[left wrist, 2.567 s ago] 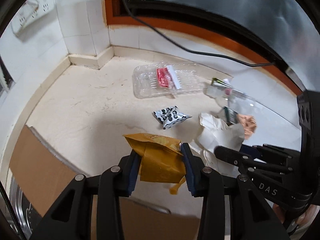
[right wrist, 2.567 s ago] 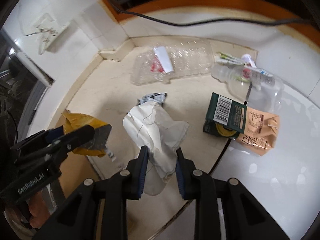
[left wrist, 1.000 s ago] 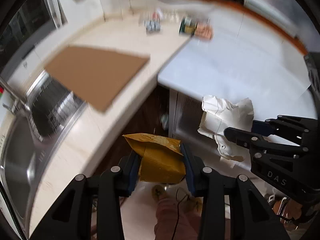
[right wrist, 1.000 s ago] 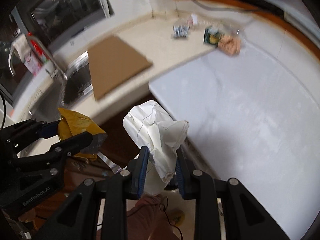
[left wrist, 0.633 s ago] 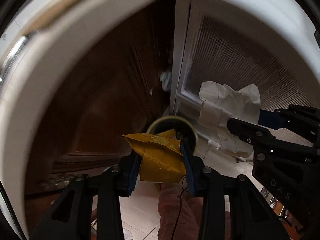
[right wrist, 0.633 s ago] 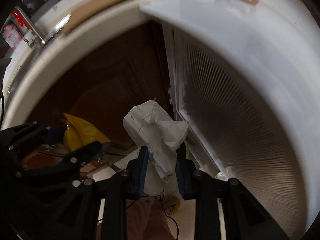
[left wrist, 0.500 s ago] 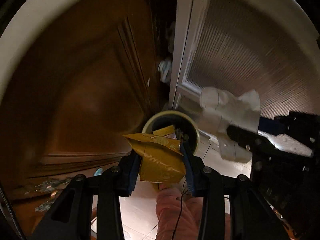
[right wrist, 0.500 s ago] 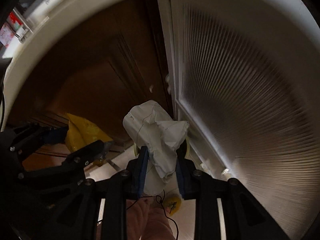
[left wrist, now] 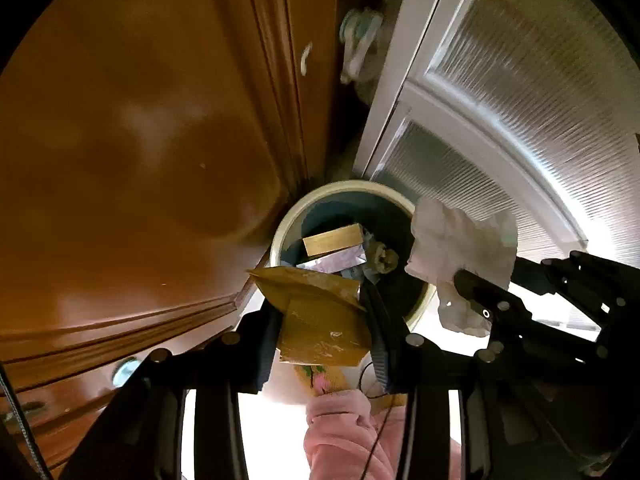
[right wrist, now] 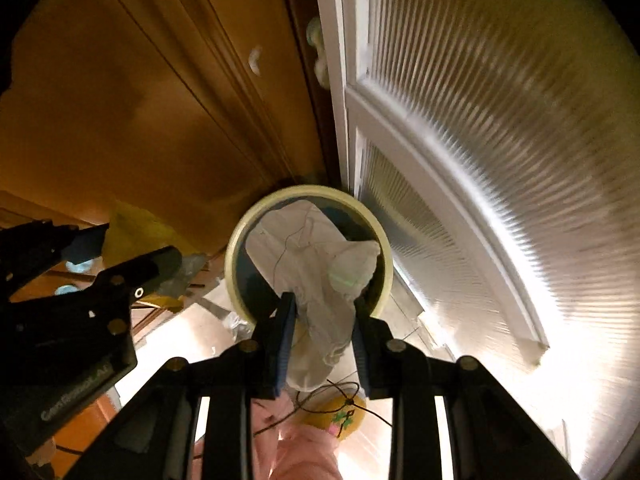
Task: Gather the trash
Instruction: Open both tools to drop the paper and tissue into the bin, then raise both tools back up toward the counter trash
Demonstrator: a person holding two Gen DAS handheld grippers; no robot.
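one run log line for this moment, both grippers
left gripper: shut on yellow wrapper | right gripper: shut on white paper | both above bin | nothing released

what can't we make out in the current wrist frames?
- Bin depth and lower contents: left view, yellow wrapper and white paper cover part of the opening.
- Bin inside: right view, white paper fills most of it.
- Small item by the door edge: blurred, unidentifiable.
- Floor: overexposed in both views.
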